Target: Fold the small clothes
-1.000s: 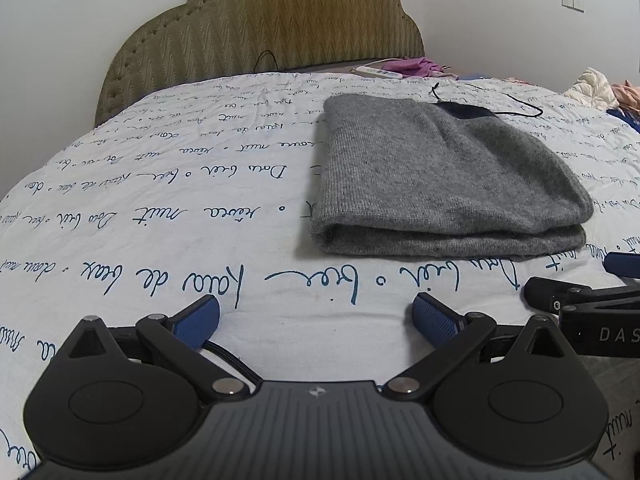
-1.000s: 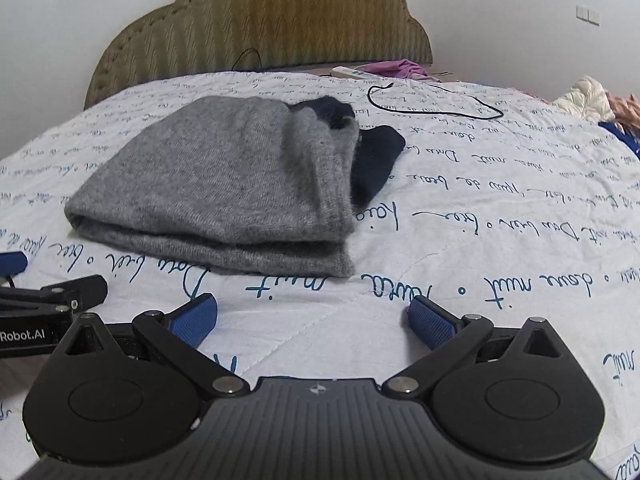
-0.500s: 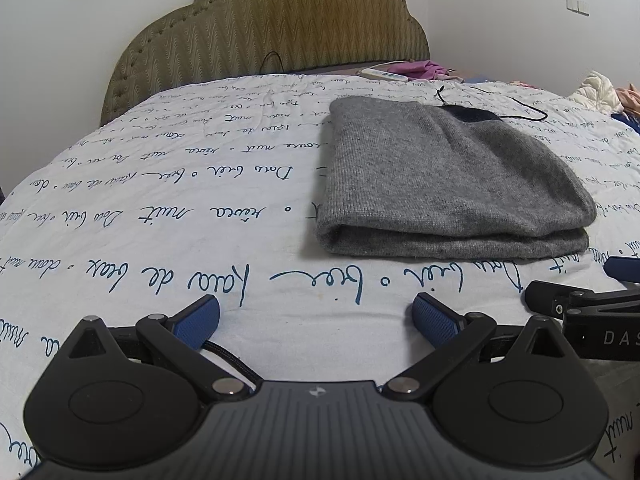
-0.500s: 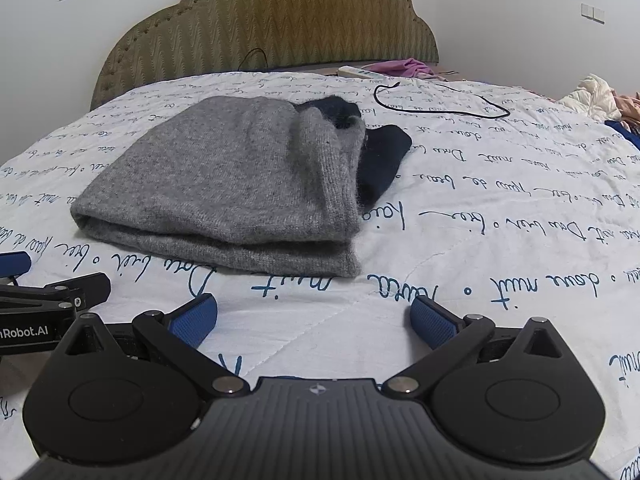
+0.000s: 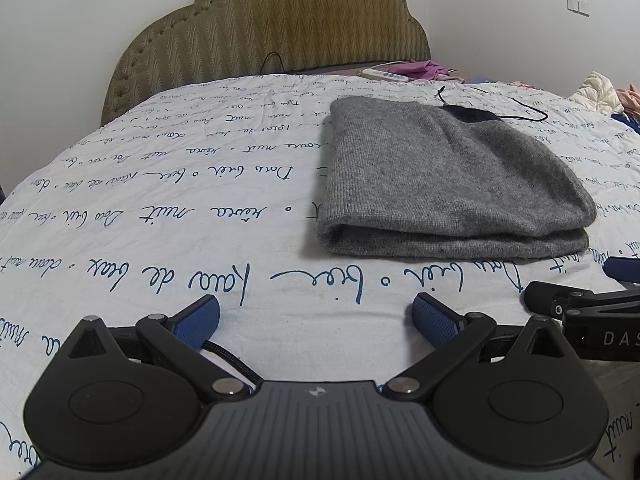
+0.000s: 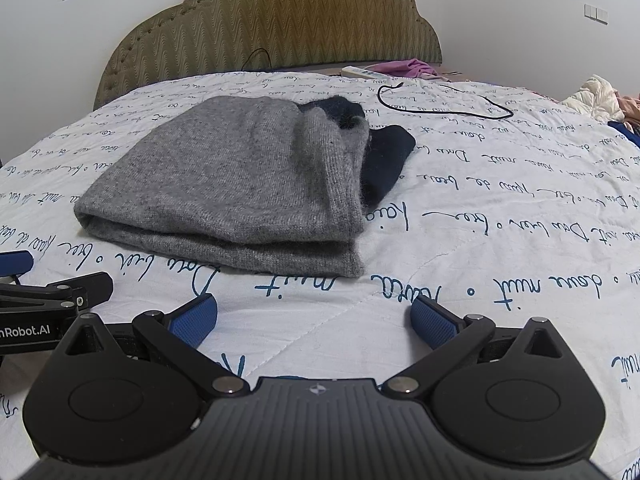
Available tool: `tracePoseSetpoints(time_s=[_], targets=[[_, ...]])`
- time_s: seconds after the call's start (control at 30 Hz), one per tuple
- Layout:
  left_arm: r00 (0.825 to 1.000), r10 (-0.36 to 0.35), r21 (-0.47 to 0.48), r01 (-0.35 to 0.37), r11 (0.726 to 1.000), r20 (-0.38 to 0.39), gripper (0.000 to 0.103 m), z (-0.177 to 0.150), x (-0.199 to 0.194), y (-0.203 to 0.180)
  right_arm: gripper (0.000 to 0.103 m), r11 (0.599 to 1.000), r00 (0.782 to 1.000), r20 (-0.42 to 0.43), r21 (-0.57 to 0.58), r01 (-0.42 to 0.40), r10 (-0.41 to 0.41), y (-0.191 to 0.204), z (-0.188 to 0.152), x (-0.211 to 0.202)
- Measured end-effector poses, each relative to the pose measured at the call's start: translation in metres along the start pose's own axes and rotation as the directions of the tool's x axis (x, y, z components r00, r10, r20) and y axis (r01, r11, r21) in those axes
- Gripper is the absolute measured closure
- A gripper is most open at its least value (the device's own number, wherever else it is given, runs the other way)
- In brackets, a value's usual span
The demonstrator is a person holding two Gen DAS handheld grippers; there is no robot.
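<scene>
A grey ribbed knit sweater (image 5: 448, 184) lies folded into a thick rectangle in mid-frame on the white script-printed quilt (image 5: 160, 200), navy trim poking out. The left gripper (image 5: 316, 314) and right gripper (image 6: 314, 314) hover at the lower edge, blue textured pads spread, grasping nothing. A scalloped olive quilted headboard (image 6: 280, 28) rises behind.

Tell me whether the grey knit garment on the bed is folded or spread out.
Folded. The grey knit garment lies in stacked layers with a doubled front edge on the bedspread; a dark navy part sticks out at one side.
</scene>
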State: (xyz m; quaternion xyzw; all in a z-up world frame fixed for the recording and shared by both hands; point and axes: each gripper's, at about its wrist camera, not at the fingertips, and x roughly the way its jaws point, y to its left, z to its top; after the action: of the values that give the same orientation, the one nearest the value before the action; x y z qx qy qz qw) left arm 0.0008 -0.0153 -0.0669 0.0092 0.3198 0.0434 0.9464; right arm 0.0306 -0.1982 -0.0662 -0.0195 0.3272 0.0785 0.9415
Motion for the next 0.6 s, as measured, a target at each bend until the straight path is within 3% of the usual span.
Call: tracePoseSetpoints(time_s=[0.6], targets=[[1.000, -0.005, 0.003, 0.005, 1.000, -0.011, 0.000, 0.0015, 0.0009, -0.0018, 0.000, 1.000, 1.000, 0.000, 0.000, -0.001, 0.001, -0.0004, 0.0001, 0.0000]])
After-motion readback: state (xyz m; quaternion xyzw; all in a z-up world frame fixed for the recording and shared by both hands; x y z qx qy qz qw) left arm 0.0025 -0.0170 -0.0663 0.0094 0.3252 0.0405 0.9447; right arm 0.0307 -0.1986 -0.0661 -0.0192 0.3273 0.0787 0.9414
